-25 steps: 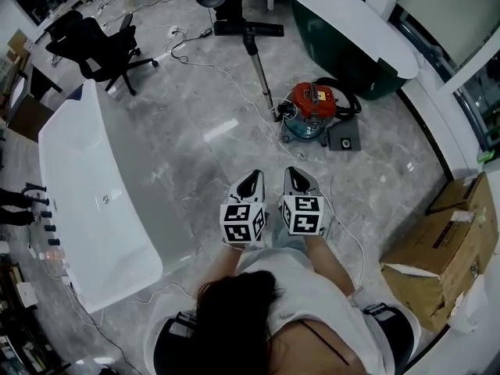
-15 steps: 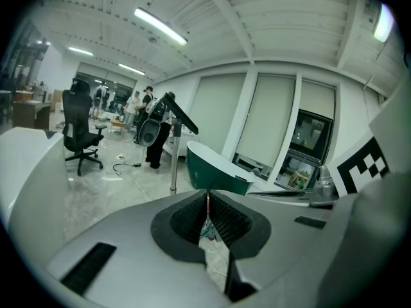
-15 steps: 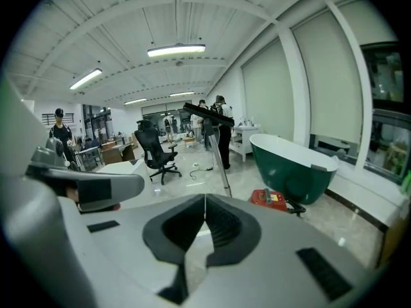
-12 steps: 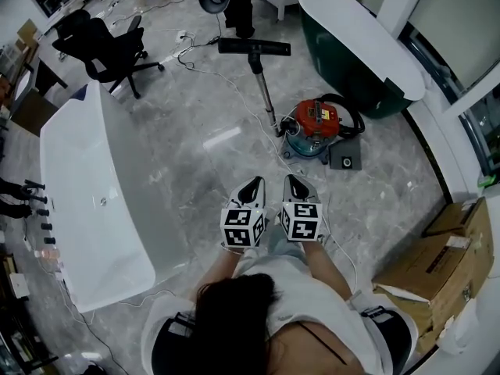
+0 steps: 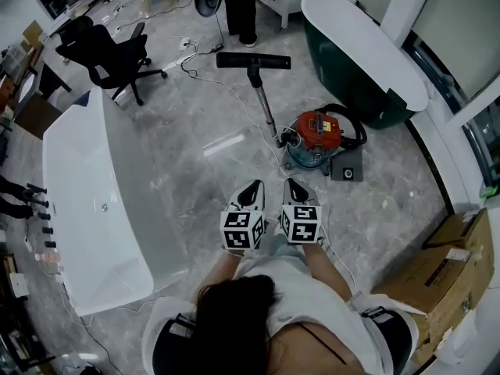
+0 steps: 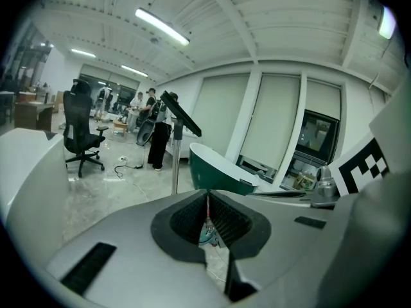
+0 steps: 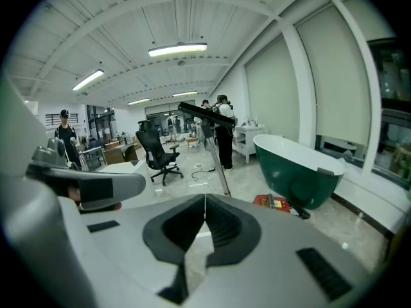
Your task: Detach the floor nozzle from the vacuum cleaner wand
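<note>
Plainly, both tools are held side by side, almost touching, low in front of the person and above the grey marbled stone floor [image 5: 195, 131]. The left gripper [image 5: 250, 191] is seen closed: its black ribbed pads [image 6: 226, 218] are drawn together (only a hairline slit is left between them in its own view), and nothing is clamped there. The right gripper [image 5: 296, 187] is likewise pressed shut on nothing, its pads meeting along one thin line.

The black flat floor nozzle [image 5: 253, 60] is fitted to the far end of the silver metal wand [image 5: 266, 104]. In the two gripper views it is seen raised in the air, since the wand is tilted upward from the red and teal canister vacuum cleaner [image 5: 316, 135], which is set on the floor. Both grippers are kept well apart from all three, with the canister ahead of them and slightly to the right.

A long white bathtub [image 5: 94, 201] is placed to the left, and a dark green bathtub with a white rim [image 5: 363, 45] beyond the canister. A black swivel office chair [image 5: 101, 49] is seen at the upper left and brown cardboard boxes [image 5: 441, 260] at the right. A standing person in dark trousers [image 5: 240, 10] is found just behind the nozzle.
</note>
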The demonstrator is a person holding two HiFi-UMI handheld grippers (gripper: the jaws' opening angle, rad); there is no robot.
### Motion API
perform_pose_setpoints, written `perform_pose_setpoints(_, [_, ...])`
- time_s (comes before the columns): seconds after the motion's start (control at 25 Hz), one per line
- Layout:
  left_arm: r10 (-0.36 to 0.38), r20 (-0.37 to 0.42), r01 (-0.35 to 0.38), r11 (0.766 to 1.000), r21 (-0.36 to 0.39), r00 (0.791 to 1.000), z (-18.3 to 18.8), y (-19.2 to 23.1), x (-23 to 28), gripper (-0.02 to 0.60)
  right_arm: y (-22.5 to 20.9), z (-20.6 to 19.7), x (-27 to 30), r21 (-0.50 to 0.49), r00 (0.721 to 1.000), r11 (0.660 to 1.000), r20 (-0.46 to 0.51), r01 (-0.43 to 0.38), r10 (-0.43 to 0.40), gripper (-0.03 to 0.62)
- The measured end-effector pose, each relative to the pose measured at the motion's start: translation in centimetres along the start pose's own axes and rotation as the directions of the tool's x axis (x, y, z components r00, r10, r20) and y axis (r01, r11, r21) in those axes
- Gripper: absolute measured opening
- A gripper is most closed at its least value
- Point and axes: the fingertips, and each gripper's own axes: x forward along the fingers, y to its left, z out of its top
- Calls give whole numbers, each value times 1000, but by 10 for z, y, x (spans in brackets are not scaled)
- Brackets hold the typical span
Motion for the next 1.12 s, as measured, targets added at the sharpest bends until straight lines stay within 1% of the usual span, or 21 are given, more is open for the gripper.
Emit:
perform_pose_setpoints(0.6, [46, 31, -46, 999, -24, 998, 14, -8, 36, 14, -25, 20, 24, -37, 998, 998, 3, -55, 55, 15])
perform_pose_setpoints(0.88, [52, 41, -51, 998, -37, 998, 19, -18, 57, 14, -45, 29, 36, -52, 997, 996, 6, -78, 79, 15])
perform_pose_setpoints(1.12, [79, 45, -76, 996, -52, 996, 21, -22, 70, 14, -56, 33, 46, -61, 994, 992, 6, -107, 107, 15])
